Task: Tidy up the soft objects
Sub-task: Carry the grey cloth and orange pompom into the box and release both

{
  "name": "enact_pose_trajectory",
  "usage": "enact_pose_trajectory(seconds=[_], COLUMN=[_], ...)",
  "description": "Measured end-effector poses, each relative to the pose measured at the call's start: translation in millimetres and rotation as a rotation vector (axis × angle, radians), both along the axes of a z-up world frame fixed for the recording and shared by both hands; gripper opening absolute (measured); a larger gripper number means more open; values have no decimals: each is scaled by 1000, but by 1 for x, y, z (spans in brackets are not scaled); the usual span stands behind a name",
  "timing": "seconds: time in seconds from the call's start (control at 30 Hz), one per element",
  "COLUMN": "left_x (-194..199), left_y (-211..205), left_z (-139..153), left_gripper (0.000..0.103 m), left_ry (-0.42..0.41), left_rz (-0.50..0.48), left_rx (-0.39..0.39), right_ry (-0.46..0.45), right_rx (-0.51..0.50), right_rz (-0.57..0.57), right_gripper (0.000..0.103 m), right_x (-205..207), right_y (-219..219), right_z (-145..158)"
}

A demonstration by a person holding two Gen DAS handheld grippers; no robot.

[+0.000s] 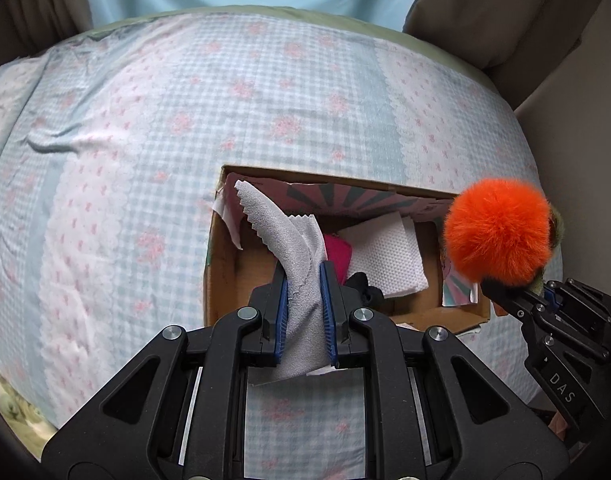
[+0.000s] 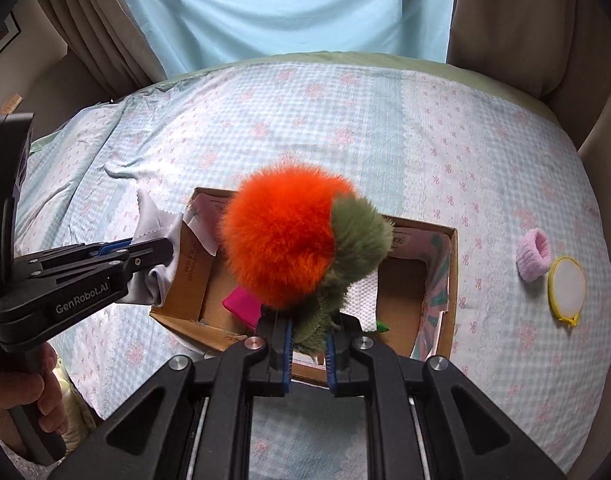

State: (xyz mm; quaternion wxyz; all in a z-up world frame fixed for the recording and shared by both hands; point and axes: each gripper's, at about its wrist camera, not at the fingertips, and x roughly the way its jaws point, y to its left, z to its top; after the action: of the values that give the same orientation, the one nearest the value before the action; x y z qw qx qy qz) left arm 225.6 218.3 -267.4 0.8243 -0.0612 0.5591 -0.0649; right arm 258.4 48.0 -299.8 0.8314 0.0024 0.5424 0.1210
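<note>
Two grippers hover over a cardboard box [image 2: 451, 264] on the bed [image 1: 265, 92]: left gripper [image 1: 305, 280] fingers clamp a limp, light grey cloth [image 1: 281, 232] mid-length, right gripper [image 2: 308, 330] fingers pinch the fluffy orange pompom [image 2: 281, 236] by its squashy green tuft [image 2: 357, 236].

Matte black plastic left gripper [image 1: 303, 280]: two angular linkage arms joined by round silver pivot screws, each finger lined with a ribbed blue pad [image 1: 328, 304]. Identical black right gripper [image 2: 308, 338], white "DAS" lettering on its side. The left unit's side reads "GenRobot.AI"; a bare hand [image 2: 23, 412] grips its black handle.
</note>
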Motion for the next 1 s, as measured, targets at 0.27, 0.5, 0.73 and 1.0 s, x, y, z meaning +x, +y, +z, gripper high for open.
enact_pose_trajectory(seconds=[0.27,0.5,0.73,1.0], left_x=[30,49,56,54], left_y=[-8,-12,-22,-16], left_z=[-51,-80,-98,-98], left_gripper=[13,13,103,103], left_ry=[94,162,202,184], left_rz=[-48,-70,-154,-175], left_rx=[6,11,5,-14], right_ry=[103,162,249,250], right_rx=[9,18,93,106], right_rz=[-30,-26,-82,-143], right_gripper=[12,12,73,103], right_x=[32,57,77,76], right_y=[-3,-4,-14,-22], right_z=[-42,-55,-75,-78])
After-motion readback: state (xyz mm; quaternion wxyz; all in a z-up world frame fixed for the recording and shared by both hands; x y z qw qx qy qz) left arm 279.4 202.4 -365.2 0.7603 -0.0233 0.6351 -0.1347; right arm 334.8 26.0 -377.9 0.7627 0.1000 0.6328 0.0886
